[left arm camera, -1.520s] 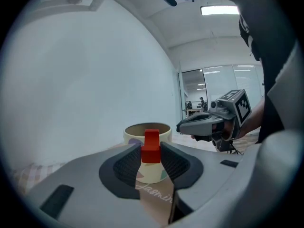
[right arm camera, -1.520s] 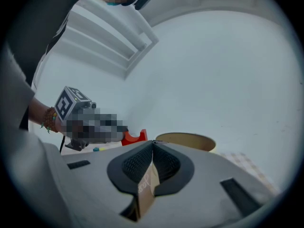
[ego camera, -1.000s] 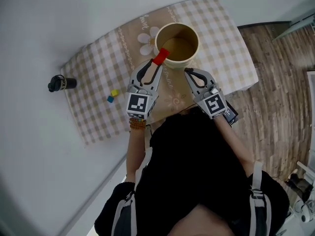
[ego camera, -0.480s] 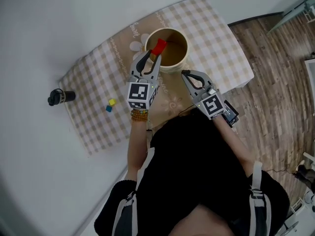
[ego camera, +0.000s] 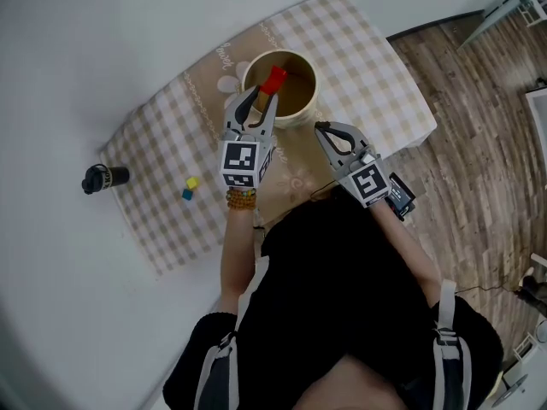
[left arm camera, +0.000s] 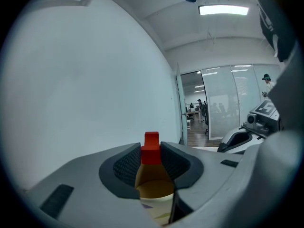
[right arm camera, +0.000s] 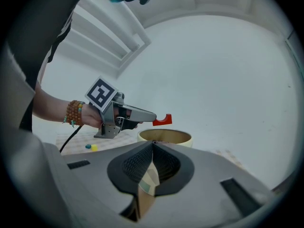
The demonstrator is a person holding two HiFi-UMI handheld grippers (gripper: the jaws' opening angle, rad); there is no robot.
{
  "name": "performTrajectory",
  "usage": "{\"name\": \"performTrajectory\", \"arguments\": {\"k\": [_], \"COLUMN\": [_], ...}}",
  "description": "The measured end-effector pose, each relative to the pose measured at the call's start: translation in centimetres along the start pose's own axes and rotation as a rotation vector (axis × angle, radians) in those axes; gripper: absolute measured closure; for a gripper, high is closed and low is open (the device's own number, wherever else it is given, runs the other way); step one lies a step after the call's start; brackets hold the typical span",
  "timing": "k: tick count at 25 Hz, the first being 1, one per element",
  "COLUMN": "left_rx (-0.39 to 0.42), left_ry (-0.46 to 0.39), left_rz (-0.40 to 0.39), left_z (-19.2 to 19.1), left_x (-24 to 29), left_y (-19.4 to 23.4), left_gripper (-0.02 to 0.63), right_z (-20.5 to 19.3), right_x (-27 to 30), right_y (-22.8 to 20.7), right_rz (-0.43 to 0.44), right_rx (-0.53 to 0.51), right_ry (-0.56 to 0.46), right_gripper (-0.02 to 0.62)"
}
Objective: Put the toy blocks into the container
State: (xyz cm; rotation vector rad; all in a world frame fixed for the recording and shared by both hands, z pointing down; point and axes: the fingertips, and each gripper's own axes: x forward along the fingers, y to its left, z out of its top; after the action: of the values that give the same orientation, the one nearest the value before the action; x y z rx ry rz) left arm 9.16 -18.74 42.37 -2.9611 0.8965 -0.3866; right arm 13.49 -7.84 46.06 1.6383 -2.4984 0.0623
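Step in hand: drop-off, first block by the look of it. The checked cloth (ego camera: 359,58) carries the container (ego camera: 295,116), a round tan tub, upright with an open top and no block visible inside.

The left gripper (ego camera: 265,94) points at the tub roughly level, jaws clamped on the red block (ego camera: 273,79). The block hangs over the near-left part of the opening, above the rim and not touching it. The right gripper (ego camera: 321,128) hangs just beside the tub's near side, jaws closed together with nothing between them.

Next move, as a judgement: the block sits close to the rim line, so nudge it toward the centre, then open the left jaws and let it fall. Released here, it could clip the rim and bounce out.

The red block is small, bright red and rigid. The right gripper view shows a hooked, notched profile. It is gripped at one end and the rest sticks out past the tips, so it will likely tumble on release.

Left to do: the yellow block (ego camera: 193,182) and blue block (ego camera: 186,195), just beside each other on the cloth, well apart from the tub.
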Motion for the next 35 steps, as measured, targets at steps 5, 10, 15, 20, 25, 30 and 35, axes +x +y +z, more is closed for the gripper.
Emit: {"name": "performTrajectory", "arguments": {"k": [5, 10, 15, 20, 25, 30, 35], "left_rx": [-0.006, -0.022, -0.039, -0.061, -0.083, -0.120, -0.174], "left_ry": [-0.013, -0.010, -0.008, -0.008, 0.000, 0.002, 0.055], "left_rz": [0.028, 0.034, 0.046, 0.070, 0.092, 0.192, 0.246], "left_z": [-0.2, -0.7, -1.4, -2.4, -3.1, -5.2, -8.5], "left_x": [-0.6, -1.3, -2.4, -4.1, -5.5, -9.2, -12.8], "left_y": [0.1, 0.1, -0.1, 0.0, 0.3, 1.0, 3.7], "left_gripper": [0.465, 0.465, 0.468, 0.474, 0.479, 0.486, 0.488], "right_z": [0.0, -0.2, -0.2, 0.0, 0.4, -0.1, 0.7], "right_x": [-0.4, -0.4, -0.3, 0.1, 0.4, 0.9, 3.8], "right_y": [0.8, 1.2, 1.8, 3.0, 3.7, 6.0, 9.1], "right_rz": [0.011, 0.025, 0.040, 0.066, 0.086, 0.164, 0.200], "right_rx": [0.008, -0.003, 0.003, -0.005, -0.014, -0.041, -0.053], "right_ry": [0.009, 0.003, 0.006, 0.004, 0.000, -0.012, -0.012], "right_gripper": [0.589, 0.589, 0.589, 0.589, 0.589, 0.589, 0.589]}}
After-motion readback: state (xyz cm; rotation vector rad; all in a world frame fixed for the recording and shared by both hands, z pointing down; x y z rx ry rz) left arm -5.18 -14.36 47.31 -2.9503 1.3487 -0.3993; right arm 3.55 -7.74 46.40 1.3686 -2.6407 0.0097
